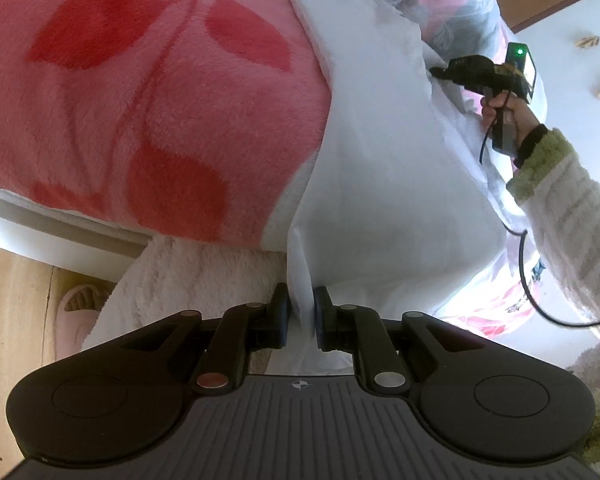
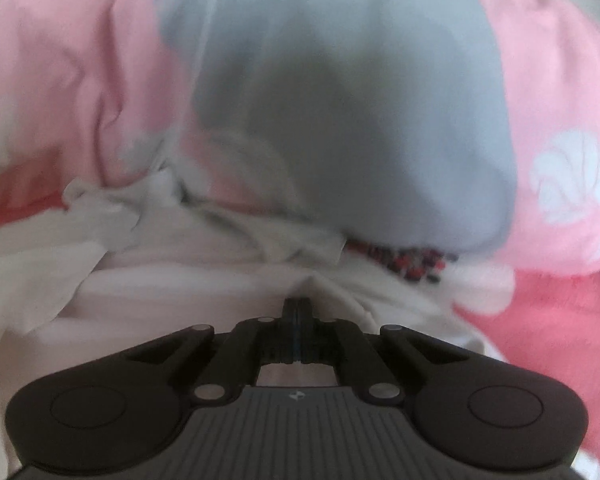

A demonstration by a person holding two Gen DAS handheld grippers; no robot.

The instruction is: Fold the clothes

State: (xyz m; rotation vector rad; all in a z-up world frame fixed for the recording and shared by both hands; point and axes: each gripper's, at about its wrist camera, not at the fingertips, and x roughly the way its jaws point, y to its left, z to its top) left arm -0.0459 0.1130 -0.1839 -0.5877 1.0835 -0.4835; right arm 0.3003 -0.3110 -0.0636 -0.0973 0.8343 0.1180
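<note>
The left gripper (image 1: 301,312) was clamped on a gathered fold of the thin white cloth garment (image 1: 380,184), which ran up from the pads across the pink fleece blanket with red leaf print (image 1: 140,92). The right gripper (image 2: 297,312) had its pads pressed flat together, tips at the white garment's (image 2: 220,288) wrinkled surface; whether fabric was caught could not be determined. Beyond it lay blurred grey cloth (image 2: 340,100).

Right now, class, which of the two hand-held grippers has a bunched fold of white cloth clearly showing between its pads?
The left hand-held gripper: white garment passes between its pads. The right hand-held gripper is shut pad to pad at the cloth's edge.
</note>
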